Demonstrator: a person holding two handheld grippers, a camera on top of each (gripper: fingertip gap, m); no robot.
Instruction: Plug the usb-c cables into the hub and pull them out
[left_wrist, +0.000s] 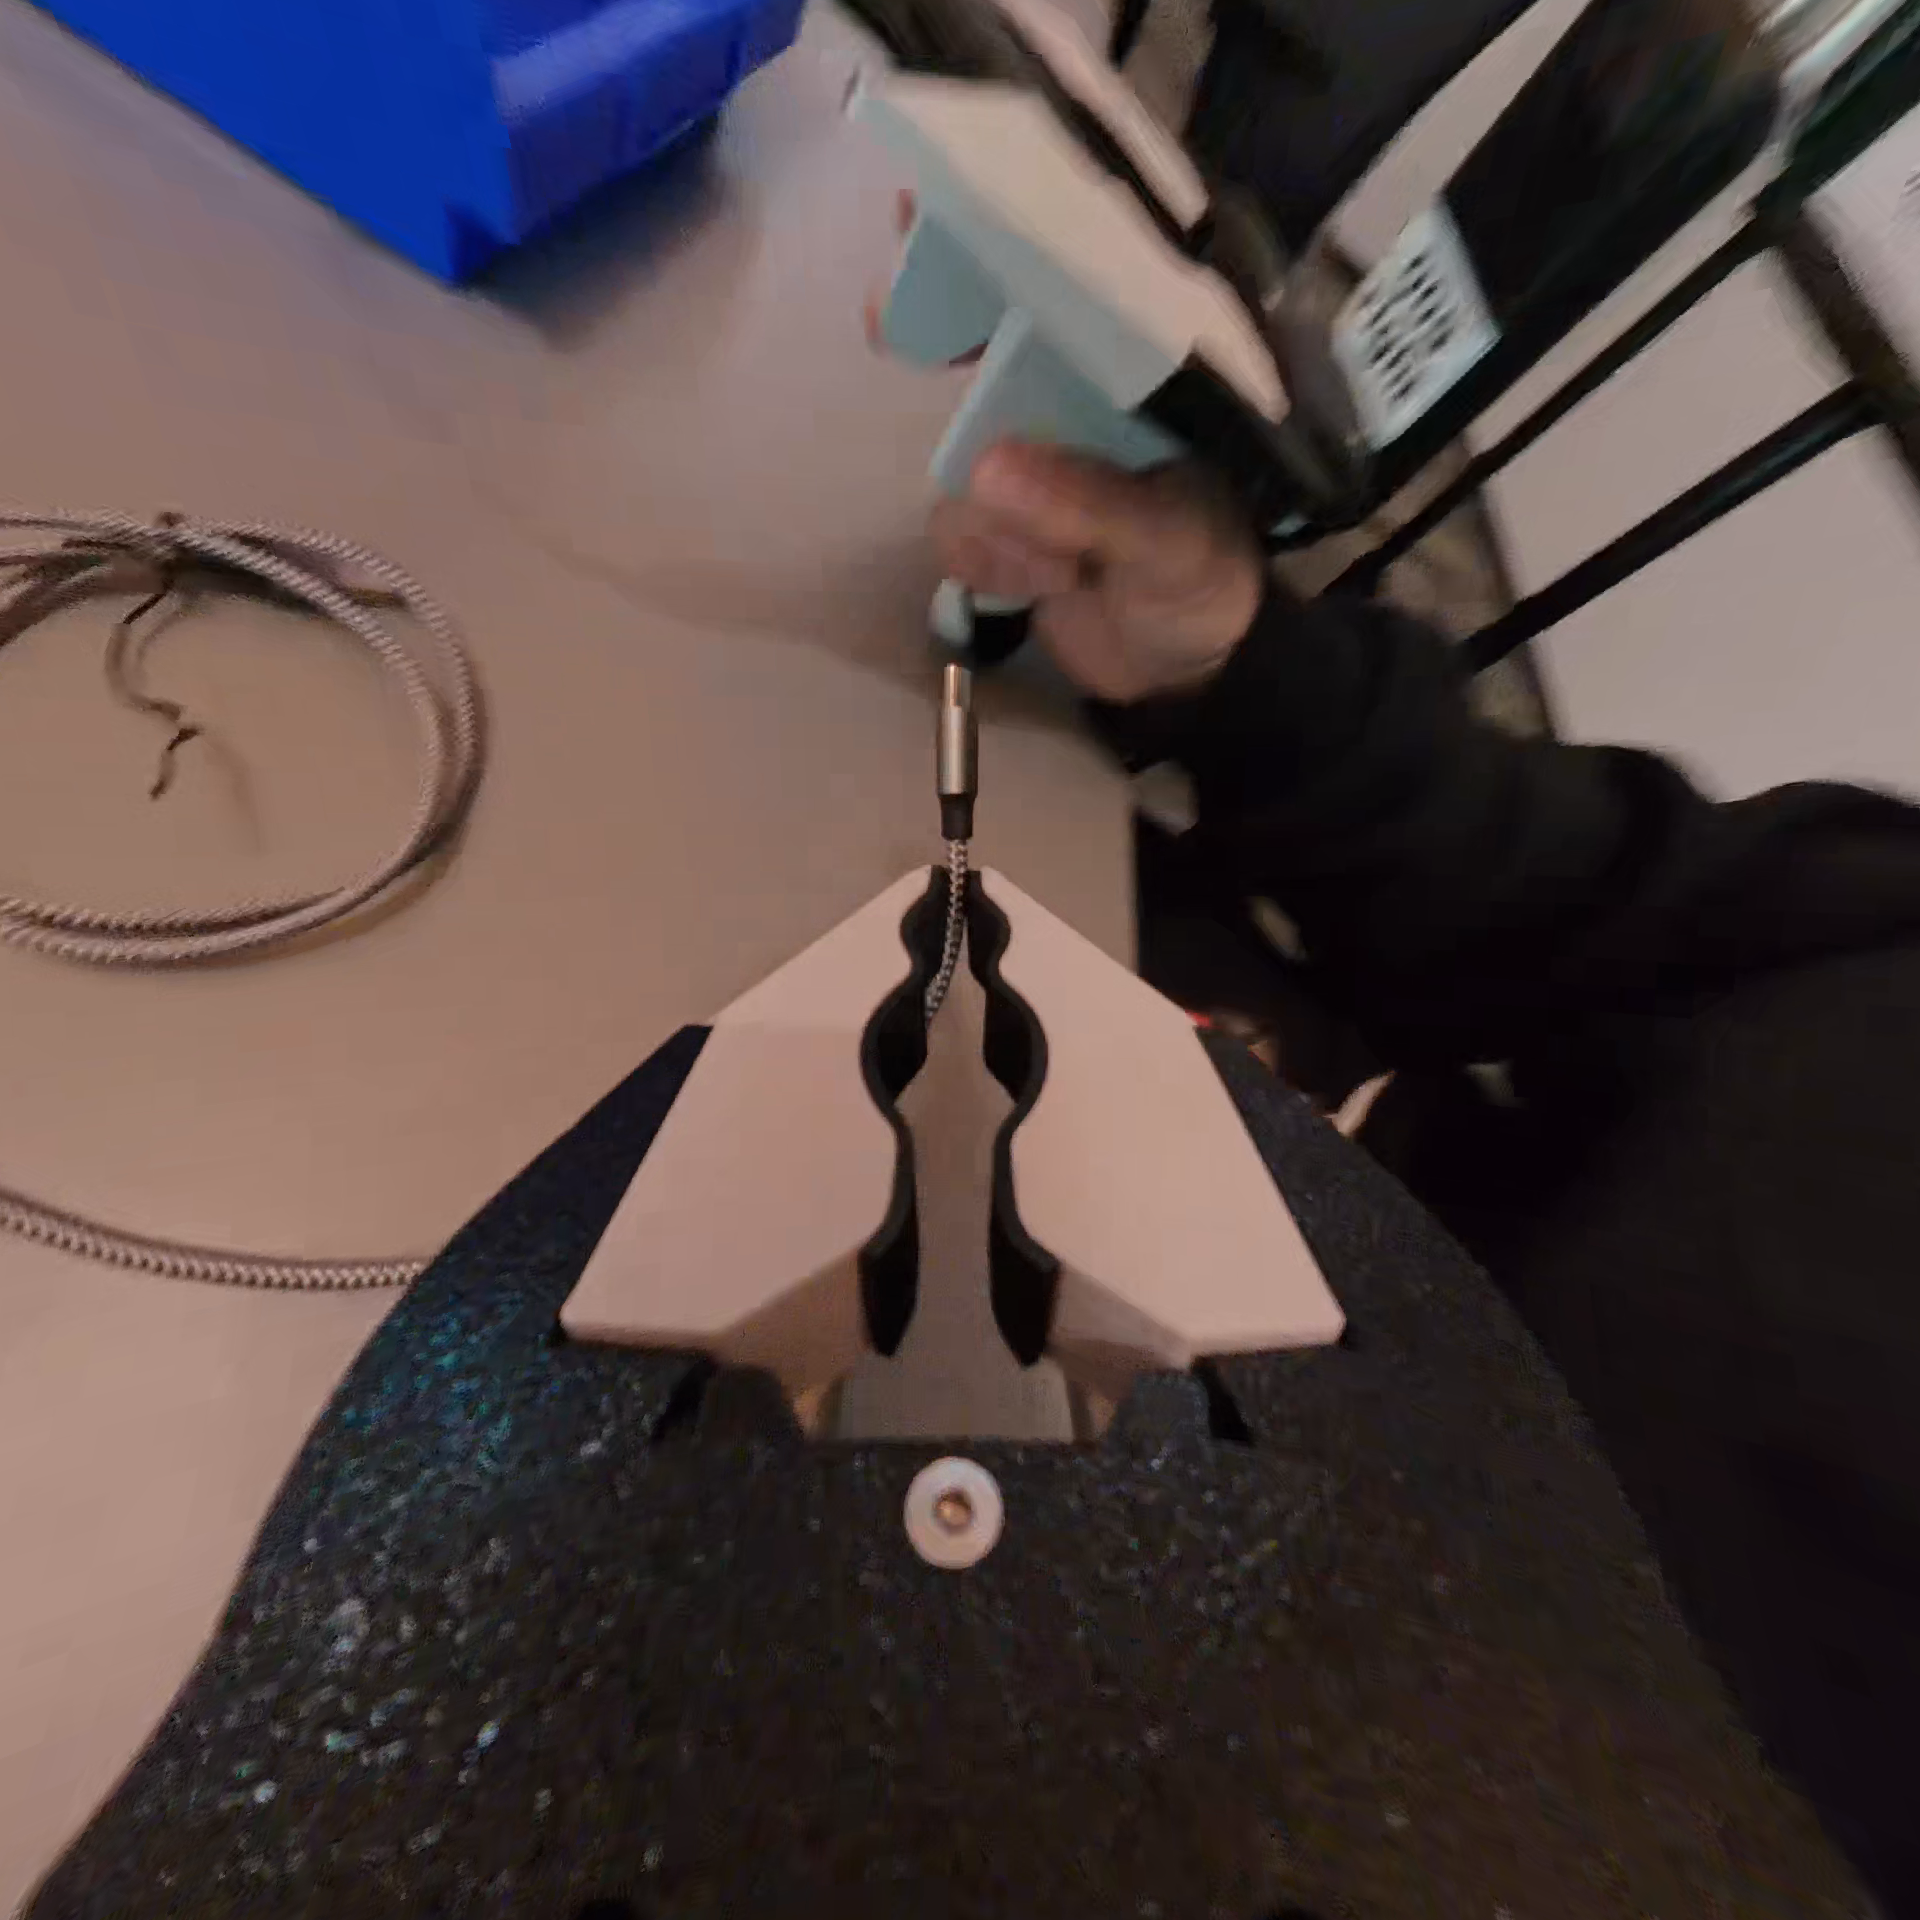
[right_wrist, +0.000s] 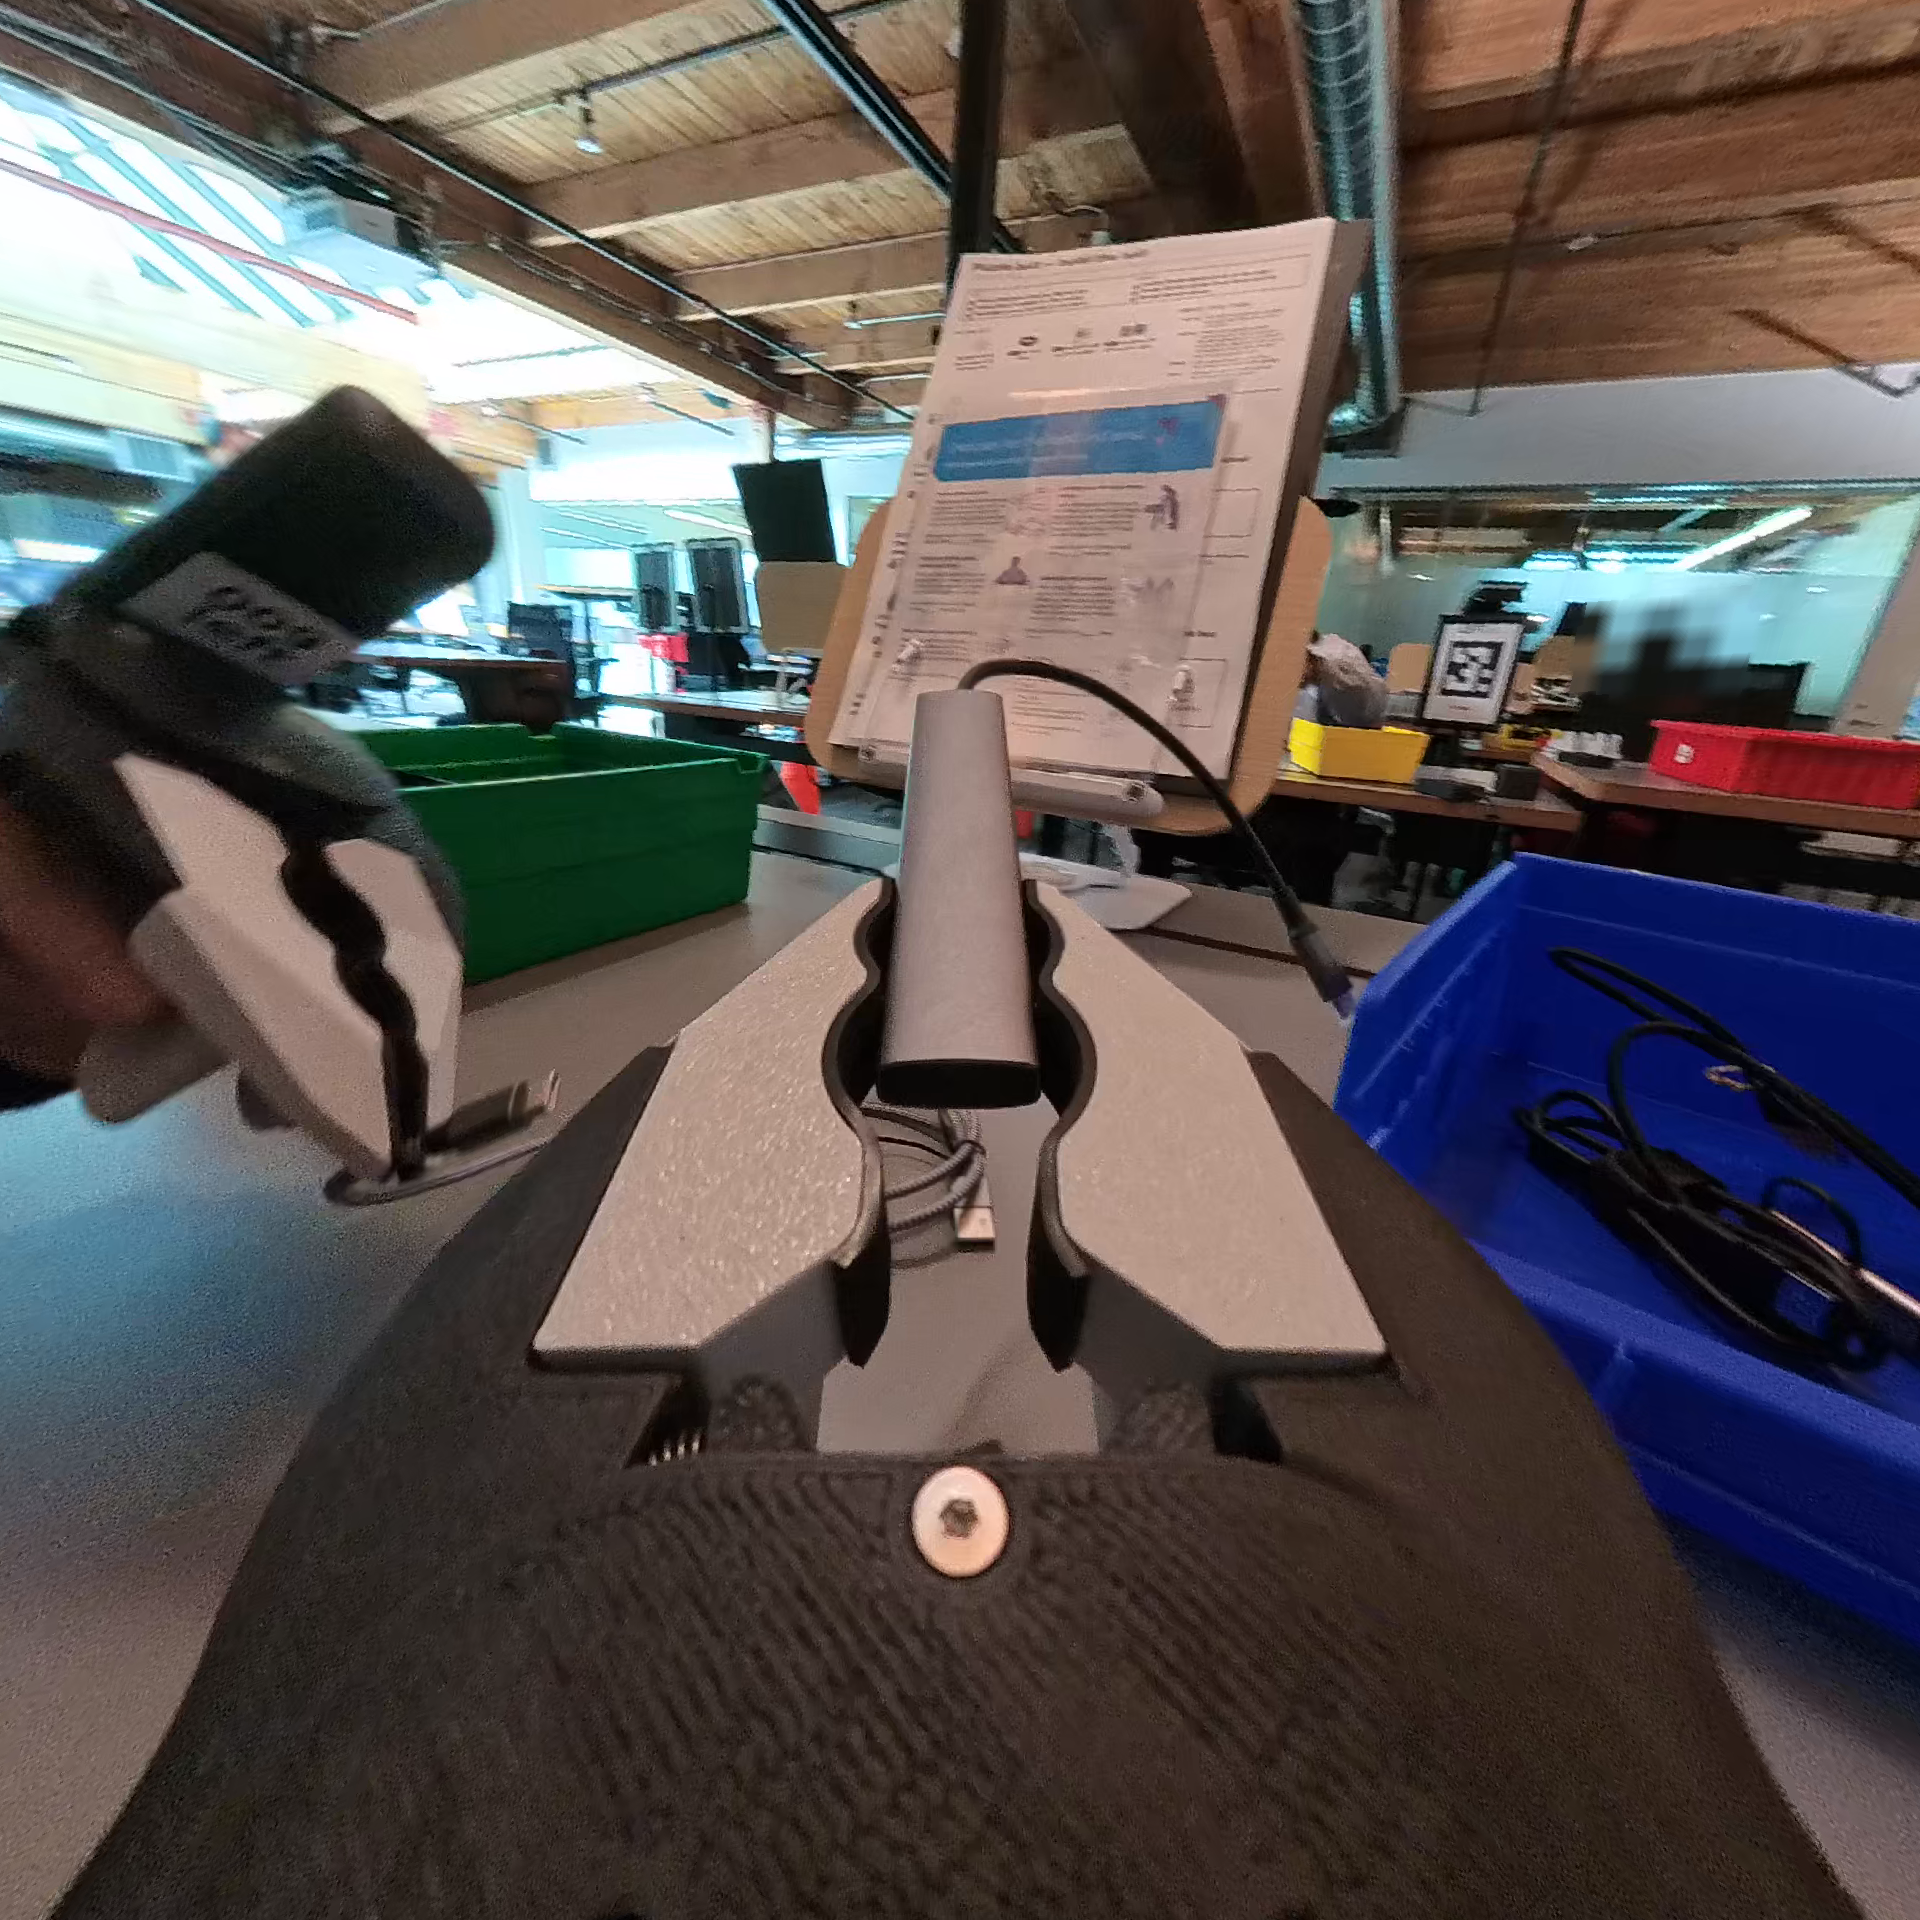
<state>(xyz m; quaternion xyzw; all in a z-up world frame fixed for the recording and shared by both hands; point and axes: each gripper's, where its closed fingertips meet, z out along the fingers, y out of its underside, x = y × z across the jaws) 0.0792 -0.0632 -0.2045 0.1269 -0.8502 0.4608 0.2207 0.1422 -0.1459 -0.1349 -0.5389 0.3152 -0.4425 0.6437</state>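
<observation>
Left wrist view badly smeared: far-off right gripper (left_wrist: 940, 343) and hand (left_wrist: 1101, 571) mere blur, hub not made out there. Left gripper (left_wrist: 954, 883) clamped on braided usb-c cable (left_wrist: 948, 956), metal plug (left_wrist: 954, 753) jutting past tips over table (left_wrist: 675, 623). Cable coil (left_wrist: 312, 831) at left, cut off by frame.

Right wrist view sharper: right gripper (right_wrist: 961, 904) grasping grey hub (right_wrist: 956, 935), held upright, near end dark, ports unreadable. Left gripper (right_wrist: 400, 1153) blurred at left, plug (right_wrist: 499, 1110) short of hub. Blue bin (right_wrist: 1455, 1039) right, holding black cables.
</observation>
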